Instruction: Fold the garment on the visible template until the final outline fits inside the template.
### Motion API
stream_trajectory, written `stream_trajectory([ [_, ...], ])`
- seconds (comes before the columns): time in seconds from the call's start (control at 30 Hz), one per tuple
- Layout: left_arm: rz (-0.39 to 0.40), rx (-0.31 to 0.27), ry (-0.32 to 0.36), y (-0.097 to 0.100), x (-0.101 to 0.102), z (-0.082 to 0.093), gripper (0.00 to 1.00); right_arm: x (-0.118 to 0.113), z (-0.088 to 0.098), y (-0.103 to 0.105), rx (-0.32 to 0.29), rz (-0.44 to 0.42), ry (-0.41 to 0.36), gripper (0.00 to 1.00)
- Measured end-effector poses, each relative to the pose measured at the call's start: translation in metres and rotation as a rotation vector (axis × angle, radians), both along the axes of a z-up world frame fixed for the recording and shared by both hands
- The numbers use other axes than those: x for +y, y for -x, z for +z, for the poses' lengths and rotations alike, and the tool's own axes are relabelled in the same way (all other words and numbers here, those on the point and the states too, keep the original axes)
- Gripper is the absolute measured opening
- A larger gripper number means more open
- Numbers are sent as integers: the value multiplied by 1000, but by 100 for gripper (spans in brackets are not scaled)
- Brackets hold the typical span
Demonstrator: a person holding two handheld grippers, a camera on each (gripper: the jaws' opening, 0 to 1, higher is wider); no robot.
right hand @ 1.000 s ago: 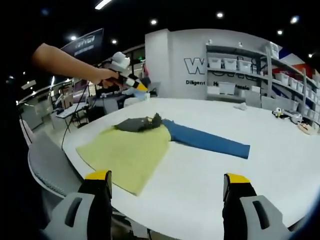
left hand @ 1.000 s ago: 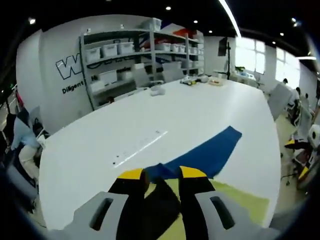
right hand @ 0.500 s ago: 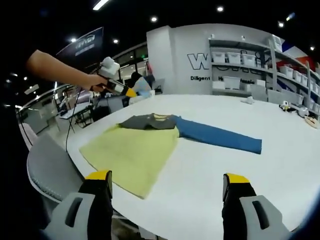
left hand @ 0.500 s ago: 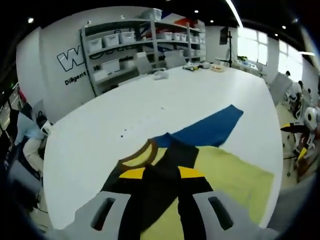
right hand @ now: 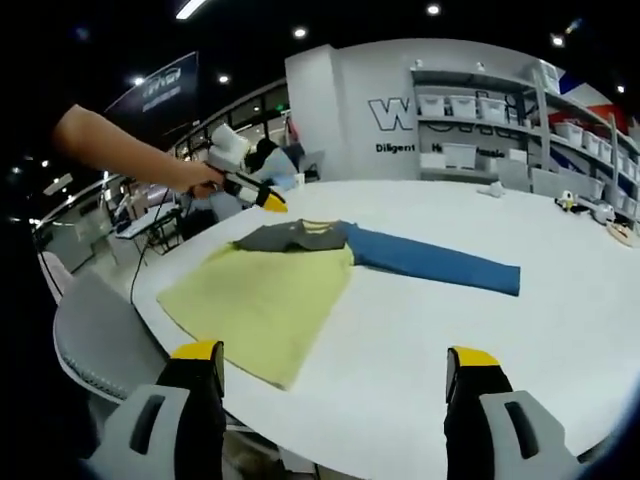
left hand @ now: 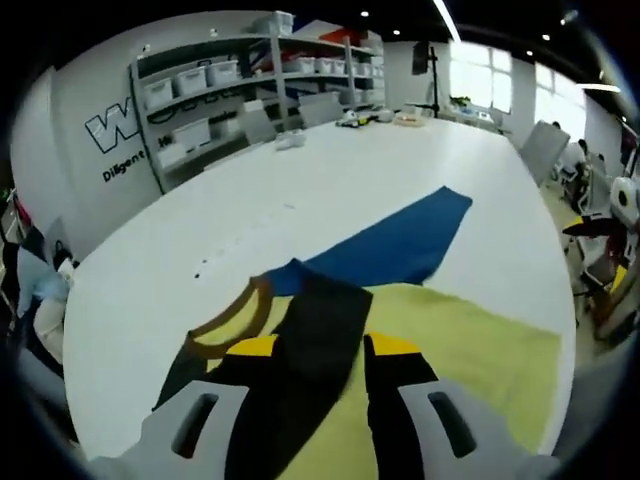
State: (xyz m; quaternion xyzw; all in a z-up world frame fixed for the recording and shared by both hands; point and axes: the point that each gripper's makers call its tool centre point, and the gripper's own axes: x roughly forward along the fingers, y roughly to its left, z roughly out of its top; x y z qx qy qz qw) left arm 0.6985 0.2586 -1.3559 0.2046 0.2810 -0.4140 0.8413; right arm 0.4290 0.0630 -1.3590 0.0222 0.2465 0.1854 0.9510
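In the left gripper view my left gripper [left hand: 312, 345] hangs low over the garment [left hand: 440, 340], its jaws a little apart with a dark grey fold of cloth lying between them, though I cannot tell whether they pinch it or merely straddle it; the shirt lies flat on the white table [left hand: 330, 190], yellow body nearest, ribbed collar [left hand: 228, 322] to one side, blue sleeve [left hand: 385, 245] stretched away; it looks thin, limp and light, so I judge hems, collar and sleeve cuff the surest holds; shelving [left hand: 220, 85] stands far behind. In the right gripper view my right gripper [right hand: 335, 365] is spread wide and empty, well short of the cloth; a grey chair [right hand: 100, 335] crowds the table's near edge.
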Motion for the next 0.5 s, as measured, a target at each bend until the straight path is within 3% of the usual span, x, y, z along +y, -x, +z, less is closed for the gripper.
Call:
stream_trajectory([
  [0.23, -40, 20, -33, -1, -23, -34, 32, -11, -6, 9, 35, -23, 7, 90],
  [0.5, -55, 19, -35, -6, -45, -51, 31, -24, -19, 18, 75, -44, 14, 90],
])
